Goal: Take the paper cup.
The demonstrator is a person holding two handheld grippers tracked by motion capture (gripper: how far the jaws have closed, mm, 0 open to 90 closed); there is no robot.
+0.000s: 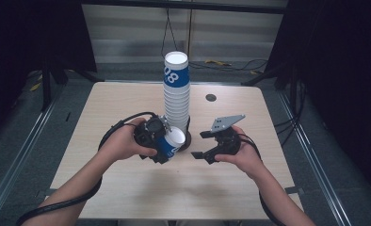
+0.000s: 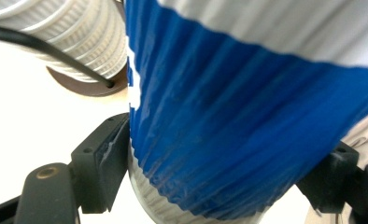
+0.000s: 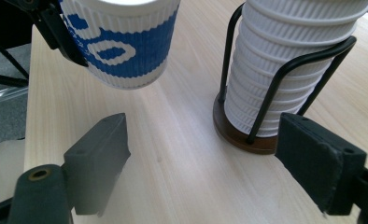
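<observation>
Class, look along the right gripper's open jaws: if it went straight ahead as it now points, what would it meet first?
Probably the cup stack in its wire holder; the held blue cup hangs off to one side. Depth is unclear.

Light: even, overhead | surroundings dark | table [image 1: 127, 188] overexposed in left gripper view | fingers [image 3: 98, 154] edge-blurred

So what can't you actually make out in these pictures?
- Held cup's print: the left gripper view is too close and cuts it off.
- Cup stack's count: ribs too small in the high view; the right gripper view crops its top.
- Wooden holder base: the stack hides most of it.
- Left gripper: the hand covers its body.
</observation>
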